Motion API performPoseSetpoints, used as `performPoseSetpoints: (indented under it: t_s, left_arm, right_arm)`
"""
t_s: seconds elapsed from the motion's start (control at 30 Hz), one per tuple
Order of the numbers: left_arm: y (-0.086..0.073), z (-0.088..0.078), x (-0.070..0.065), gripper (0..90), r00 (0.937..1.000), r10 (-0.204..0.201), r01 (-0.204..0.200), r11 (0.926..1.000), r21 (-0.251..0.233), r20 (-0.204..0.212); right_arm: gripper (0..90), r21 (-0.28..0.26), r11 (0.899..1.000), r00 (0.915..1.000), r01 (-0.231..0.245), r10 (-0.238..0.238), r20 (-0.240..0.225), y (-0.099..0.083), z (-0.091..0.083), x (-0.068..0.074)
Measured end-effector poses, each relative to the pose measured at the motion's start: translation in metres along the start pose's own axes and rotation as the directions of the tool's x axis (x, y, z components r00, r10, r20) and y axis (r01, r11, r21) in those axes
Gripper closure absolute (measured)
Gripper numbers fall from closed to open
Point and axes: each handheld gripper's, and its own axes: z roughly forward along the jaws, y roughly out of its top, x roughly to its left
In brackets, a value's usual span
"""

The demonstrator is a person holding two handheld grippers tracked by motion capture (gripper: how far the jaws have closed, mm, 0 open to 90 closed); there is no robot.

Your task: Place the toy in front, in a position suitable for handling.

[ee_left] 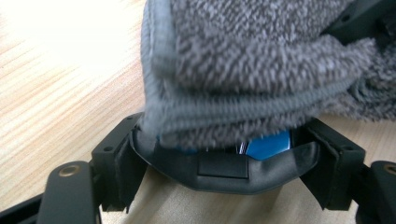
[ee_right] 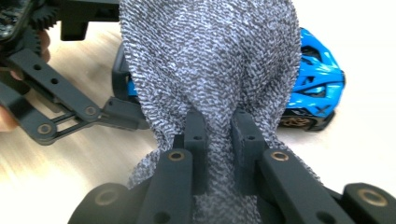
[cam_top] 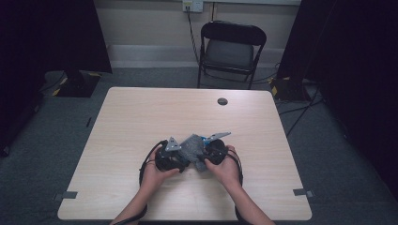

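Pale wood-grain table (cam_top: 141, 117); nubby grey cloth (ee_right: 210, 60) over glossy, angular blue toy car (ee_right: 317, 79).

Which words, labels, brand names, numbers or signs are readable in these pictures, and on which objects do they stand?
None can be read.
The blue toy car shows no legible lettering or number.
The grey cloth carries no label.
The wall socket plate is too small to tell any marking.

i work at a pale wooden table (cam_top: 141, 122); behind it, top centre, a black folding chair (cam_top: 231, 49) stands on grey carpet (cam_top: 56, 126) against a cream wall (cam_top: 150, 21).
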Motion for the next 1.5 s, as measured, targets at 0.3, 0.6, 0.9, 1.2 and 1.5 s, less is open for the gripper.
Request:
performPoseSetpoints:
  t_s: [0.3,0.6,0.9,1.2,1.5]
  left_arm:
    - [0.000,0.000,0.000,24.0,1.0000,0.000,0.000,1.0000,0.000,0.000]
    - [0.000,0.000,0.000,24.0,1.0000,0.000,0.000,1.0000,0.000,0.000]
    - [0.000,0.000,0.000,24.0,1.0000,0.000,0.000,1.0000,0.000,0.000]
    - [0.000,0.000,0.000,23.9,1.0000,0.000,0.000,1.0000,0.000,0.000]
    - [0.000,0.000,0.000,24.0,1.0000,0.001,-0.001,1.0000,0.001,0.000]
  right_arm:
    - [78.8,0.004,1.000,0.9998,-0.009,0.009,0.016,0.001,-0.001,-0.006]
    - [78.8,-0.001,1.000,0.9990,-0.029,0.029,0.033,0.001,-0.004,-0.015]
    - [78.7,0.000,0.999,0.9976,-0.046,0.046,0.051,0.002,-0.006,-0.022]
    - [78.8,-0.003,0.997,0.9954,-0.071,0.071,0.065,0.002,-0.006,-0.030]
    - [78.7,-0.006,0.995,0.9925,-0.096,0.096,0.076,0.000,-0.005,-0.037]
